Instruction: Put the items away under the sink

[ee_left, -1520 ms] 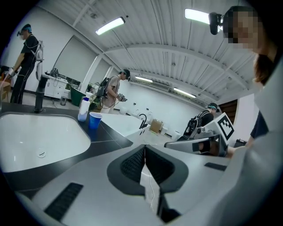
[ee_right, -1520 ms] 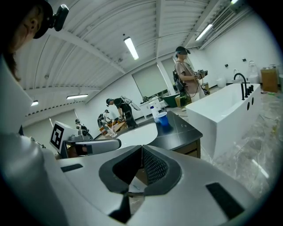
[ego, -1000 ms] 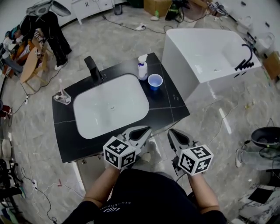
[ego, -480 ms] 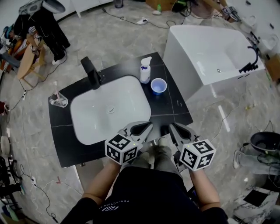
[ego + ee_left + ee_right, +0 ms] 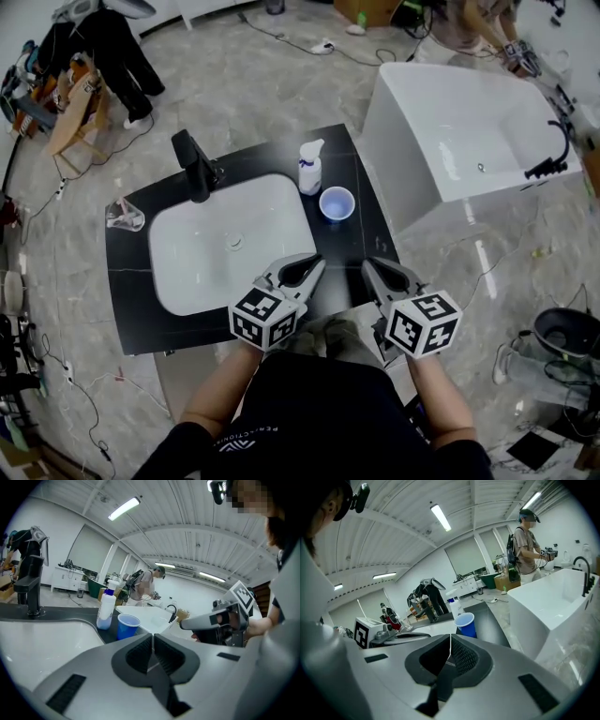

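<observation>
While both tools hung over the near edge of the black countertop [image 5: 367, 234] in the head view, the left gripper [image 5: 317, 262] and right gripper [image 5: 368, 266] were clenched on nothing, side by side and aimed across the basin [image 5: 234, 239]. The task's things stood untouched at the far right corner: a spray bottle [image 5: 310, 169] upright, a blue cup [image 5: 337, 203] just beside it on the nearer side, and a clear glass [image 5: 124, 216] well apart, left of the faucet [image 5: 194, 165]. The cupboard below was hidden by the person's body. From the left gripper view, the jaws met tip to tip, empty, with cup [image 5: 127, 626] and bottle [image 5: 106, 612] ahead, slightly to their left. From the right gripper view, the jaws were likewise pressed together, the cup [image 5: 466, 624] almost straight ahead. The right gripper probably suited the cup best: open wide before arriving, close softly on its thin wall, and leave the bottle's body, below the trigger, to the left.
</observation>
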`<state>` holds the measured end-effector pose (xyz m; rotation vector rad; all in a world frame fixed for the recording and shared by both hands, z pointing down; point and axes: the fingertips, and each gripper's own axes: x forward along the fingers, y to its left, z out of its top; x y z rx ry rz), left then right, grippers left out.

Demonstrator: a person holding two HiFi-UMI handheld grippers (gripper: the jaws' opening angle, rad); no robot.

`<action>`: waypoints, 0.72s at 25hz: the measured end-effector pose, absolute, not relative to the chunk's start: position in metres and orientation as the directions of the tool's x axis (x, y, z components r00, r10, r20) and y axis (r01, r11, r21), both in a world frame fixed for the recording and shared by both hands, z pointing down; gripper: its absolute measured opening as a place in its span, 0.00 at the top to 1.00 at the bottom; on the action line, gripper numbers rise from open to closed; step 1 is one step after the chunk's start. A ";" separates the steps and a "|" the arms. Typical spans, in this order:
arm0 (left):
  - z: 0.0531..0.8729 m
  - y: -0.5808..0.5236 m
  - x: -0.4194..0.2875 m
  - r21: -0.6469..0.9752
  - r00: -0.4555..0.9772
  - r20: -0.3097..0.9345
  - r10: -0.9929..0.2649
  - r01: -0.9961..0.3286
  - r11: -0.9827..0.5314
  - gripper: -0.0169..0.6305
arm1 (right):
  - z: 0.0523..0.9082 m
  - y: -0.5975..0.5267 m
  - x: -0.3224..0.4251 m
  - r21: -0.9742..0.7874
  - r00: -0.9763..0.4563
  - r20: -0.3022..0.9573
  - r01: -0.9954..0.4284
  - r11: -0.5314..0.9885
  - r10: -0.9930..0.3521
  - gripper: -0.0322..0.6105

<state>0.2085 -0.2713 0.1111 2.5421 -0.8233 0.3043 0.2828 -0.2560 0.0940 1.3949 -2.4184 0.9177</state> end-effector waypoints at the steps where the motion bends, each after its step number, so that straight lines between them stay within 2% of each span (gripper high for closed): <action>1: 0.112 -0.275 0.210 0.348 0.789 0.337 -0.513 -0.611 -0.711 0.95 | 0.095 -0.259 0.285 -0.417 -0.541 0.459 -0.832 0.367 -0.705 0.89; 7: 0.125 -0.295 0.222 0.328 0.747 0.360 -0.559 -0.663 -0.673 0.95 | 0.100 -0.278 0.297 -0.436 -0.575 0.462 -0.810 0.392 -0.675 0.89; 9: 0.127 -0.303 0.223 0.307 0.726 0.357 -0.587 -0.685 -0.661 0.92 | 0.101 -0.284 0.300 -0.442 -0.586 0.462 -0.803 0.400 -0.665 0.89; 11: 0.130 -0.311 0.226 0.294 0.713 0.359 -0.602 -0.699 -0.652 0.78 | 0.101 -0.290 0.305 -0.445 -0.596 0.461 -0.796 0.409 -0.657 0.89; 14: 0.135 -0.321 0.233 0.275 0.694 0.370 -0.618 -0.717 -0.640 0.77 | 0.103 -0.299 0.313 -0.452 -0.607 0.462 -0.788 0.417 -0.647 0.89; 18: 0.147 -0.337 0.238 0.231 0.647 0.400 -0.649 -0.756 -0.612 0.63 | 0.106 -0.312 0.322 -0.468 -0.625 0.461 -0.775 0.426 -0.631 0.89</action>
